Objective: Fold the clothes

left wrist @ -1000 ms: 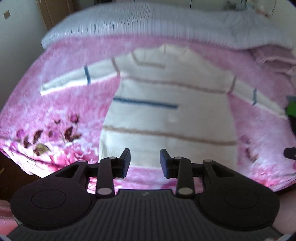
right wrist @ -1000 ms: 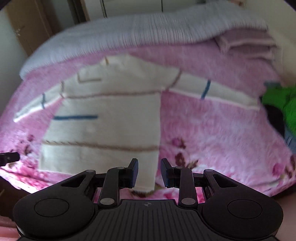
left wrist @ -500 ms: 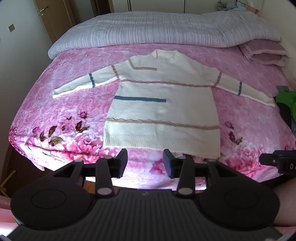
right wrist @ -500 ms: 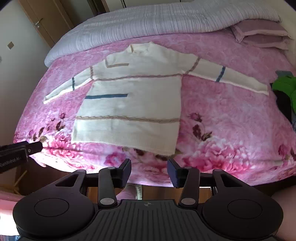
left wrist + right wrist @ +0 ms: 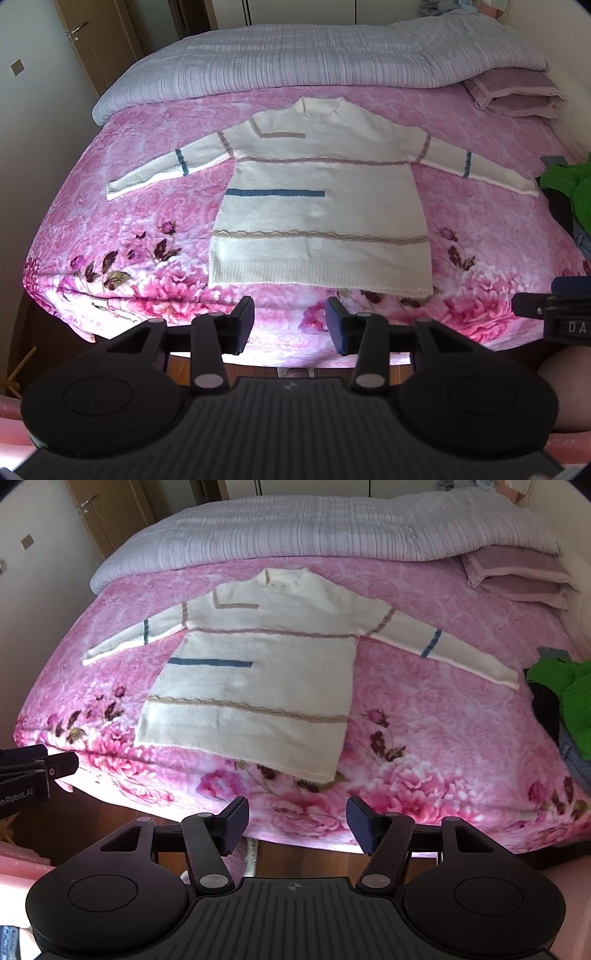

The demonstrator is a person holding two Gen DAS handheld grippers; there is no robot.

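Observation:
A cream sweater [image 5: 321, 206] with tan and blue stripes lies flat, face up, on the pink floral blanket [image 5: 122, 229], both sleeves spread out; it also shows in the right wrist view [image 5: 258, 679]. My left gripper [image 5: 290, 325] is open and empty, held off the foot of the bed below the sweater's hem. My right gripper [image 5: 295, 821] is open and empty, also off the bed's foot, below the hem's right corner. Each gripper's tip shows at the edge of the other's view.
A green garment [image 5: 565, 701] on dark clothes lies at the bed's right edge by the right sleeve cuff. A grey quilt [image 5: 314, 62] is bunched at the head, with folded mauve pillowcases [image 5: 513, 92] at the far right. A wall and door are left.
Both grippers have pulled back and up from the sweater's hem to beyond the bed's foot. Their jaws have opened wider. The sweater lies unmoved.

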